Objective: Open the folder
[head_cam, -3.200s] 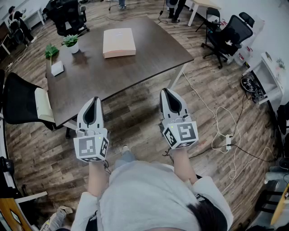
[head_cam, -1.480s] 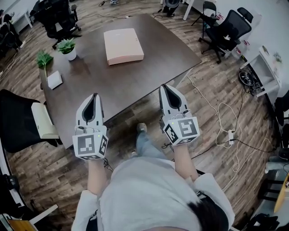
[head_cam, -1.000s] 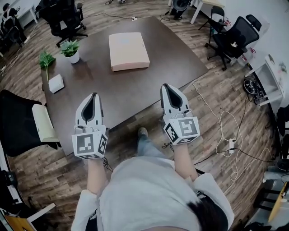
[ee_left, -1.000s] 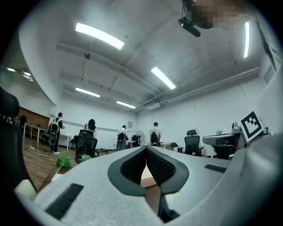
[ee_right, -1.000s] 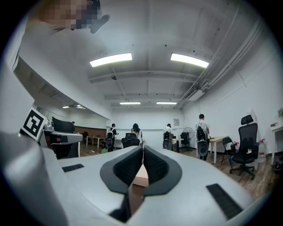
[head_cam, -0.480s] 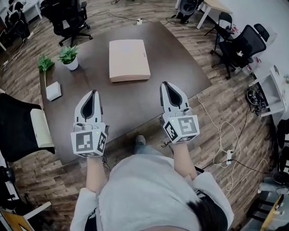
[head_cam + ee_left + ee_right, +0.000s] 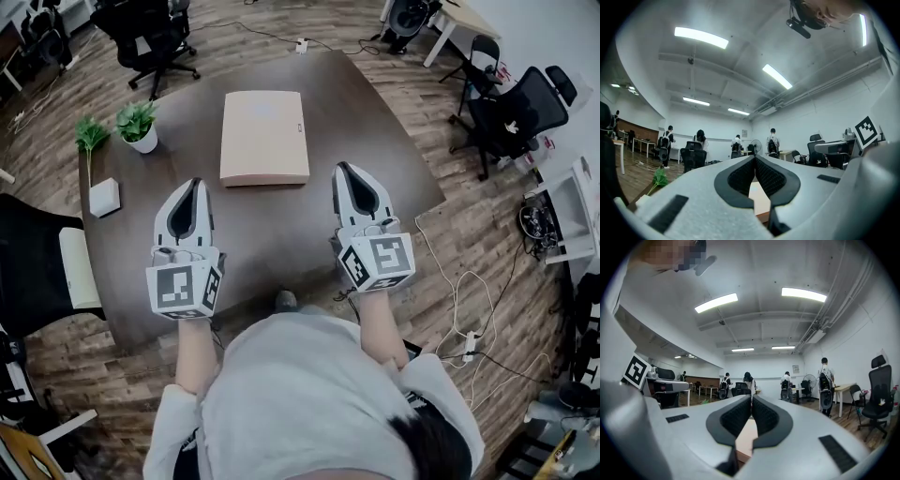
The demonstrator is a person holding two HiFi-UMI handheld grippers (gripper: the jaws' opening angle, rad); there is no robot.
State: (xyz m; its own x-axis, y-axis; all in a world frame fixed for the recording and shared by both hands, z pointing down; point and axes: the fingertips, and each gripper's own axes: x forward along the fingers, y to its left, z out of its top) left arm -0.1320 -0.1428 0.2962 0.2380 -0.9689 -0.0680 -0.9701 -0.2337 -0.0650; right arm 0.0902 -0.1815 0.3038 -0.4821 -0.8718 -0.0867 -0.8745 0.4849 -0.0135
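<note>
The pink folder (image 7: 264, 137) lies shut and flat in the upper middle of the head view, on the dark table (image 7: 375, 141), its long sides running up the frame. A potted plant (image 7: 138, 124) and a small white box (image 7: 103, 197) sit well apart from it at the left. The left gripper (image 7: 194, 183) and right gripper (image 7: 342, 169) are held side by side over the table's near part, tips aimed up-frame toward the folder, which seems a ready stance for reaching its near edge or its right side. In each gripper's own view the jaws meet at the tips with nothing between them, so they would have to part before taking a cover. Against the earlier pictures, the table and folder have come lower and nearer in the frame: the grippers then hung over bare floor and are now above the tabletop, the folder just beyond their tips
</note>
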